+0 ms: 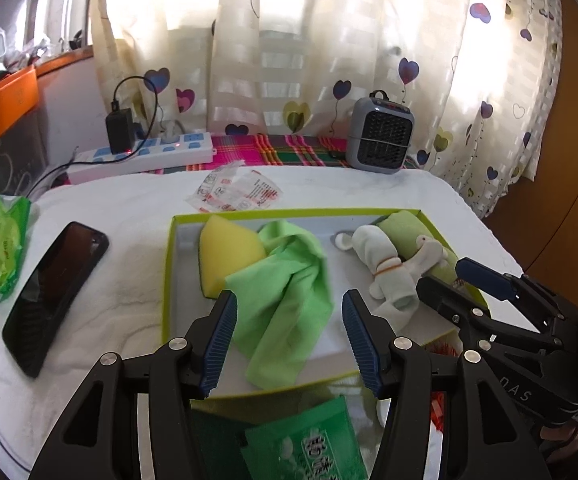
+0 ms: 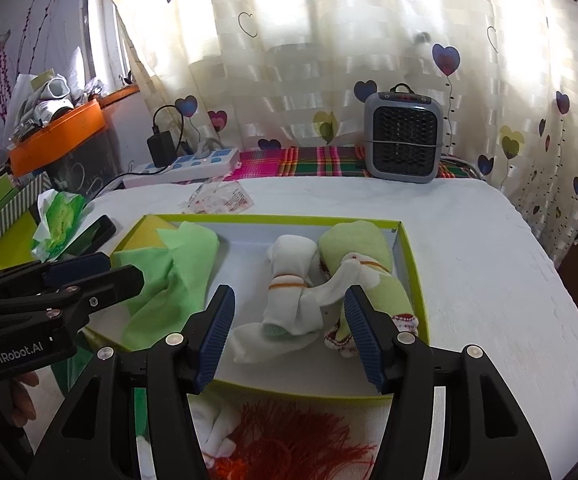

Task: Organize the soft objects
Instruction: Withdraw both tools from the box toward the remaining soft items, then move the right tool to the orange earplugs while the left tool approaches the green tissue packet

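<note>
Already the lime-rimmed tray point(image 1: 169, 280) holds everything soft: green cloth point(image 1: 285, 300) nearest, yellow sponge point(image 1: 229, 252) at ten o'clock, white socks point(image 2: 289, 292) and a green roll point(image 2: 365, 256) at two o'clock. Little seems left. Both the left gripper point(image 1: 289, 340) and right gripper point(image 2: 289, 336) gape wide, empty, touching nothing.
</note>
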`<state>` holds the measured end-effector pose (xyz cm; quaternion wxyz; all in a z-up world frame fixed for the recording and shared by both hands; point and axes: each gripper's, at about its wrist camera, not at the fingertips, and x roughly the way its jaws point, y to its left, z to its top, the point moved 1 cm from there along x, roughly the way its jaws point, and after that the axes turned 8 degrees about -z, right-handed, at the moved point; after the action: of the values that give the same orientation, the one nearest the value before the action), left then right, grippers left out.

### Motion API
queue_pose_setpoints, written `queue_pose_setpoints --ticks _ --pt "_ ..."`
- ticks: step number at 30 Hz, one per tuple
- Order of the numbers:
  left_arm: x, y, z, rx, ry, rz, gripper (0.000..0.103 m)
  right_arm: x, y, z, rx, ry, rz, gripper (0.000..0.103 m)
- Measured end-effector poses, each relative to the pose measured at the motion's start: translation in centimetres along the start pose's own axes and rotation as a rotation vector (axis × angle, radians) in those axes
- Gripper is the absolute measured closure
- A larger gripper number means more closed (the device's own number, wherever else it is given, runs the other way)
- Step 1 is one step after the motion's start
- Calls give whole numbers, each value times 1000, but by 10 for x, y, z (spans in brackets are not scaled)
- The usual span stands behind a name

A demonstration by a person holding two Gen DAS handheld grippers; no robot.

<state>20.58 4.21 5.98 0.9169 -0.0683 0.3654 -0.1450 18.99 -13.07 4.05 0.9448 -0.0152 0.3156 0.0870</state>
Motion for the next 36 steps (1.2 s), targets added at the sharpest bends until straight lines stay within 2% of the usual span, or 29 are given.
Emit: queue_pose_setpoints --ticks 22,36 --pt "-48 -6 -40 -6 -16 32 49 -48 5 -24 5 -39 21 45" --pt "-69 25 -72 -94 -16 42 49 -64 -6 -45 36 -22 4 45"
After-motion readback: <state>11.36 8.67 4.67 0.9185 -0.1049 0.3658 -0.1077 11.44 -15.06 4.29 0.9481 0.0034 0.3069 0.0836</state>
